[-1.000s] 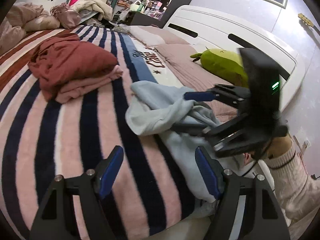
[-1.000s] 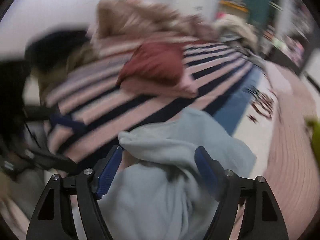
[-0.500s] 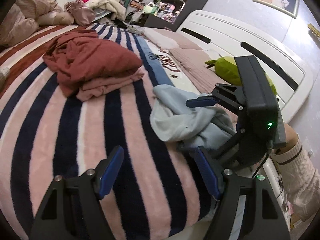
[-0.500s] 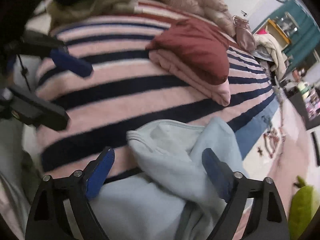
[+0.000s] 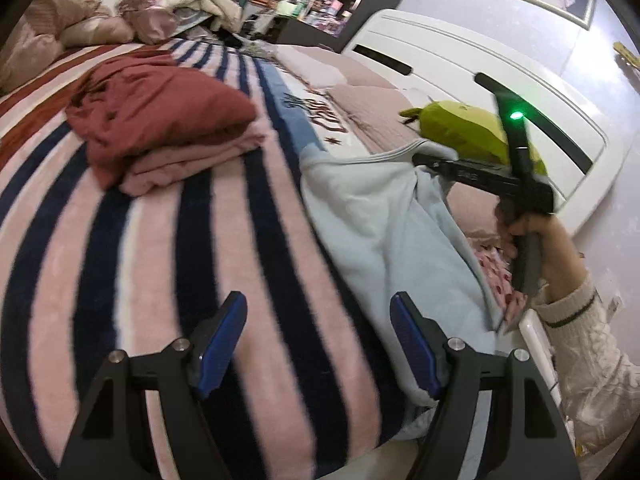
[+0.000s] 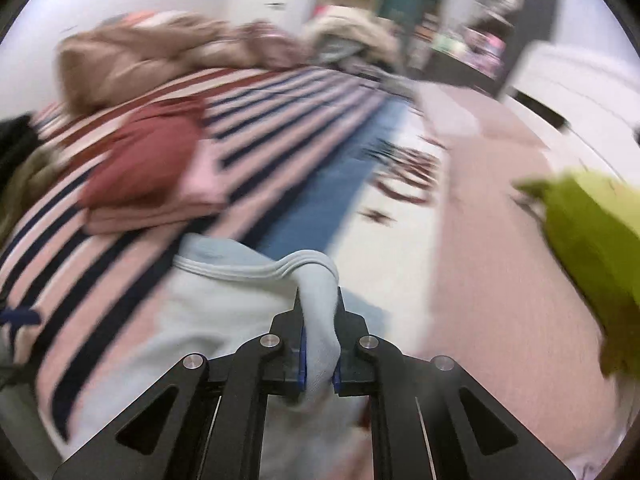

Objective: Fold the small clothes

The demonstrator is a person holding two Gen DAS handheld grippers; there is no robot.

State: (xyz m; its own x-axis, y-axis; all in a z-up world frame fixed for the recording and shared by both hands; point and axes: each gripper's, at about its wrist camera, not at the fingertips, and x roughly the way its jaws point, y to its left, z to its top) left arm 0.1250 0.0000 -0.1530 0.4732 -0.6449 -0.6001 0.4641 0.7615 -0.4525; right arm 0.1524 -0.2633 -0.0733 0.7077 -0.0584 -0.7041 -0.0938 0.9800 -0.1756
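Item 1, right gripper: jaws drawn narrow, clamped on the ribbed hem of the light blue garment. A bunch of the hem stands up between the pads; the rest of the cloth trails down and to the left of the jaws. In the left wrist view this gripper sits up and to the right, holding the garment's far edge lifted off the bed.

Item 2, left gripper: jaws wide, nothing between them. It hangs over the striped blanket; its right finger is just beside the near part of the light blue garment, whether touching cannot be told.

Item 3, light blue garment: lies rumpled along the bed edge, ahead and to the right of the left gripper, 1 edge raised by the right gripper.

Item 4, folded stack: a dark red piece on a pink piece, ahead and to the left of the left gripper, well apart from the blue garment. Judged already done.

Item 5, green plush: beyond the right gripper, near the headboard.

Step in hand, as judged: picking up and spreading the blue garment, not yet folding.

Next move calls for: the left gripper to take a 2nd point on the hem or the opposite corner, so both grippers can pull the cloth flat on the blanket. Right wrist view is blurred; finer detail not legible.
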